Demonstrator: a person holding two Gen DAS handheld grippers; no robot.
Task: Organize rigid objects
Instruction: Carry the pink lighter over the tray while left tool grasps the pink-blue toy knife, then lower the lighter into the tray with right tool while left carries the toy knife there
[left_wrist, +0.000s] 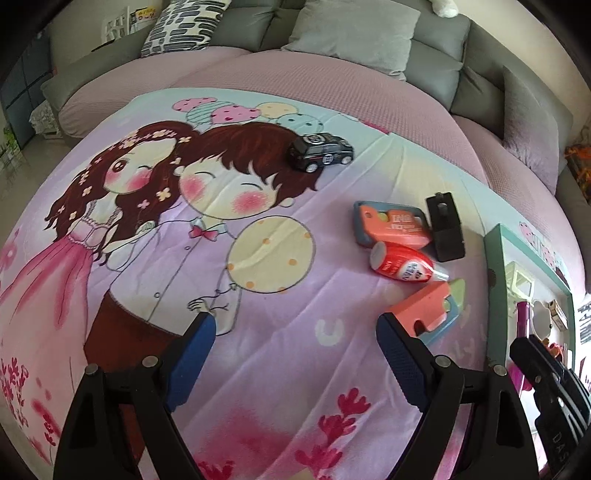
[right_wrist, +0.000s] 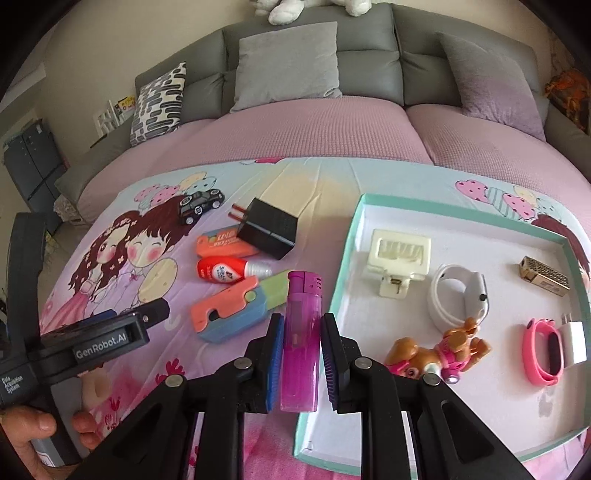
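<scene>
My right gripper (right_wrist: 302, 332) is shut on a purple lighter (right_wrist: 301, 332), held upright over the left edge of the teal-rimmed tray (right_wrist: 347, 236). My left gripper (left_wrist: 295, 347) is open and empty above the cartoon blanket, left of the loose items; it also shows in the right wrist view (right_wrist: 110, 325). On the blanket lie a black toy car (left_wrist: 320, 150), a black charger (left_wrist: 445, 227), an orange box cutter (left_wrist: 391, 225), a red glue bottle (left_wrist: 402, 266) and an orange-blue-green utility knife (left_wrist: 432, 306).
The tray holds a cream clip (right_wrist: 399, 254), a white band (right_wrist: 456, 295), a gold lighter (right_wrist: 545, 278), a puppy figure (right_wrist: 436, 354), a pink wristband (right_wrist: 543, 350) and a white plug (right_wrist: 574, 341). A grey sofa with cushions (right_wrist: 288, 62) stands behind.
</scene>
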